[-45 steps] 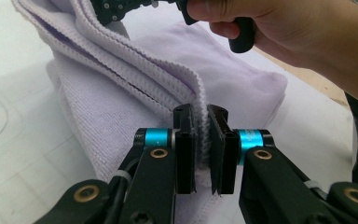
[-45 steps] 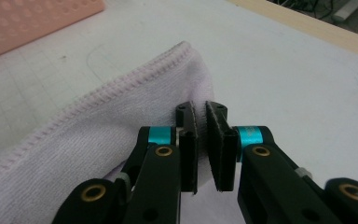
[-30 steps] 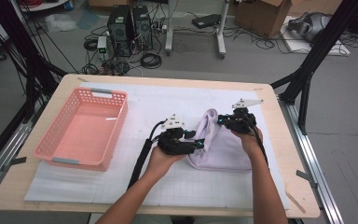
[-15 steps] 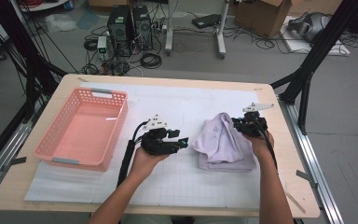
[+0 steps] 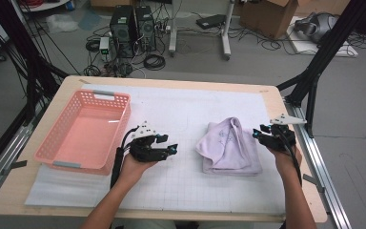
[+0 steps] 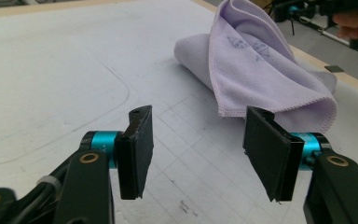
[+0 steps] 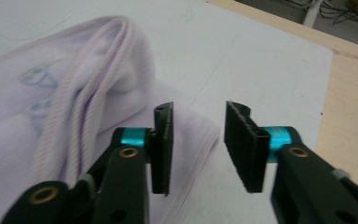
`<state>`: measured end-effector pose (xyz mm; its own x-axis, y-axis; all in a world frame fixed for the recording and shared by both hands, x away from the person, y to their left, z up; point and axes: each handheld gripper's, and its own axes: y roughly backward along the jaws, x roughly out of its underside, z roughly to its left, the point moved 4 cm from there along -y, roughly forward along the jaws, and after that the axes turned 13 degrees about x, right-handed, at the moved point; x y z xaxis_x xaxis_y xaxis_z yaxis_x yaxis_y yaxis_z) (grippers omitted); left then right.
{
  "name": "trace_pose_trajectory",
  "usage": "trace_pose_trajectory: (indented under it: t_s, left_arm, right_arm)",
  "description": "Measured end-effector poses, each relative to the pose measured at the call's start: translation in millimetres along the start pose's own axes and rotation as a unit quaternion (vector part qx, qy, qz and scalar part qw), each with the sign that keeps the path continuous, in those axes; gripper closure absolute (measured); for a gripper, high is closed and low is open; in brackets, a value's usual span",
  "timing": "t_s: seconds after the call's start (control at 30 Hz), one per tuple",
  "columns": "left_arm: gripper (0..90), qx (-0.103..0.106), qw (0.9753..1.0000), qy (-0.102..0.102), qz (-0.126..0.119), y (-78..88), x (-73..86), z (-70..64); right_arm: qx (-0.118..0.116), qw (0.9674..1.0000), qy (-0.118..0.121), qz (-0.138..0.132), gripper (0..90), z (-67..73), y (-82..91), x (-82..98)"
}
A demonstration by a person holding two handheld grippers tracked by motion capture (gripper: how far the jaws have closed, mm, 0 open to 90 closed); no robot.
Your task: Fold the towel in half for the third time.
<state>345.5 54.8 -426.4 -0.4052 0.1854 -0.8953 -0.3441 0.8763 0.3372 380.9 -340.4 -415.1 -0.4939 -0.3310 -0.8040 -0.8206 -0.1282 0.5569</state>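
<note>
The right gripper (image 5: 263,134) had just opened its jaws, nothing between them, and withdrew right off the folded lilac microfibre cloth (image 5: 229,148). The left gripper (image 5: 169,151) had backed away left, jaws apart and empty. The cloth lay released on the worktop (image 5: 181,191), right of centre; the fold appeared complete.

A light wooden table (image 5: 38,191) carries a white gridded mat (image 5: 181,109) over most of its top, and on that mat a pink plastic basket (image 5: 83,131) sits well to the left of a folded lilac cloth (image 5: 228,145), which lies near the mat's right edge.
</note>
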Motion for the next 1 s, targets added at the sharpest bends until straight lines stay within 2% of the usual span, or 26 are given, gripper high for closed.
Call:
trace_pose_trajectory:
  t_s: [0.13,0.23,0.33,0.43,0.5,0.53,0.57,0.6,0.67,0.77,0.87,0.93,1.0]
  left_arm:
    - [40.8,-0.004,1.0,0.0,-0.002,5.8,6.4,3.9]
    - [40.6,-0.007,1.0,0.003,0.003,9.2,11.0,4.8]
    - [40.7,-0.007,1.0,0.001,-0.002,12.6,12.6,4.1]
    - [40.8,-0.01,0.9999,0.003,-0.003,14.5,14.0,4.1]
    - [41.0,-0.008,0.9999,0.007,-0.001,14.7,15.4,4.1]
    - [41.1,-0.007,0.9999,0.006,0.003,14.4,16.3,4.0]
    - [41.4,-0.008,0.9999,0.006,0.006,14.1,17.3,3.7]
    - [41.4,-0.007,0.9999,0.007,0.007,13.7,18.1,3.3]
    - [41.5,-0.007,0.9999,0.006,0.008,13.1,19.4,3.0]
    - [41.6,-0.012,0.9999,0.006,0.01,13.7,19.7,4.5]
    - [41.8,-0.015,0.9998,0.008,0.006,14.7,19.3,5.2]
    - [41.9,-0.016,0.9998,0.01,0.005,15.3,19.3,5.0]
    - [41.9,-0.017,0.9998,0.01,0.003,15.6,19.4,5.6]
  right_arm:
    - [-0.023,0.9997,-0.007,0.005,40.9,11.5,15.7,18.9]
    - [-0.04,0.9988,-0.027,0.009,34.1,23.7,22.9,34.2]
    - [-0.064,0.9968,-0.048,0.004,32.8,32.1,26.9,42.3]
    - [-0.093,0.9945,-0.049,-0.005,34.9,41.7,29.6,42.4]
    - [-0.098,0.9944,-0.041,0.005,35.2,49.5,25.6,43.7]
    - [-0.091,0.9951,-0.036,0.012,36.8,51.8,21.6,45.3]
    - [-0.081,0.9956,-0.04,0.023,43.6,53.0,18.2,47.1]
    - [-0.075,0.9959,-0.041,0.028,54.6,52.6,15.7,48.6]
    - [-0.079,0.995,-0.044,0.041,79.4,52.3,14.9,51.2]
    - [-0.06,0.9968,-0.029,0.045,84.0,50.9,25.2,50.1]
    - [-0.018,0.9983,-0.011,0.055,84.2,46.6,40.1,47.8]
    - [0.007,0.9971,0.007,0.075,84.2,45.1,45.1,50.2]
    - [0.018,0.9947,0.018,0.099,83.2,46.0,43.3,55.9]
